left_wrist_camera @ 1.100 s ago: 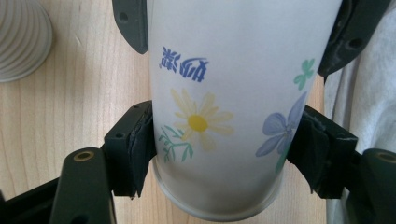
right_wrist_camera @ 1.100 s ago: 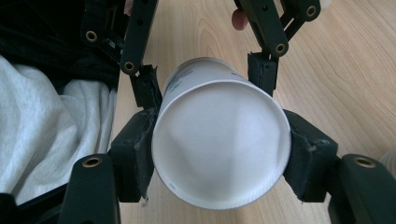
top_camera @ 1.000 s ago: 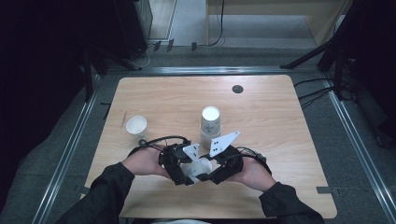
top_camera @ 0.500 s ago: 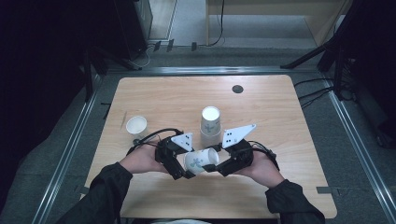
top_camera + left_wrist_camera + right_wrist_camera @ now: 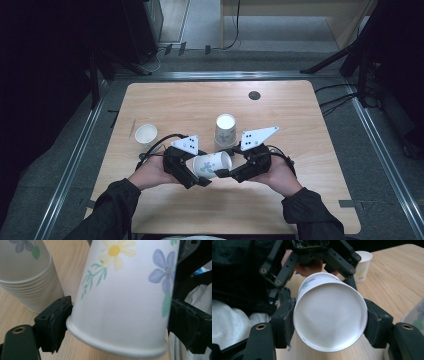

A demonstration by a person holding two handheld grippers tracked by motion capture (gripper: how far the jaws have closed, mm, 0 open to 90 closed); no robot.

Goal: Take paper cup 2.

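A white paper cup [image 5: 211, 165] printed with flowers lies on its side in the air between my two grippers, above the near part of the table. My right gripper [image 5: 229, 164] is shut on it. In the right gripper view its pads [image 5: 285, 320] press the rim on both sides of the cup's mouth [image 5: 329, 312]. My left gripper [image 5: 200, 170] faces it from the left. Its jaws have just been opening and now stand wide around the cup's narrow base end [image 5: 125, 302], which lies between them ungripped.
A stack of upside-down paper cups [image 5: 225, 129] stands just behind the hands, close to the left gripper [image 5: 27, 277]. A single upright cup [image 5: 146, 134] stands at the left of the wooden table [image 5: 310, 200]. A dark round hole [image 5: 254, 95] lies near the far edge.
The left gripper's jaws have spread apart from a tight close to wide around the cup. Both hands have risen a little with the cup, which the right gripper has kept hold of.
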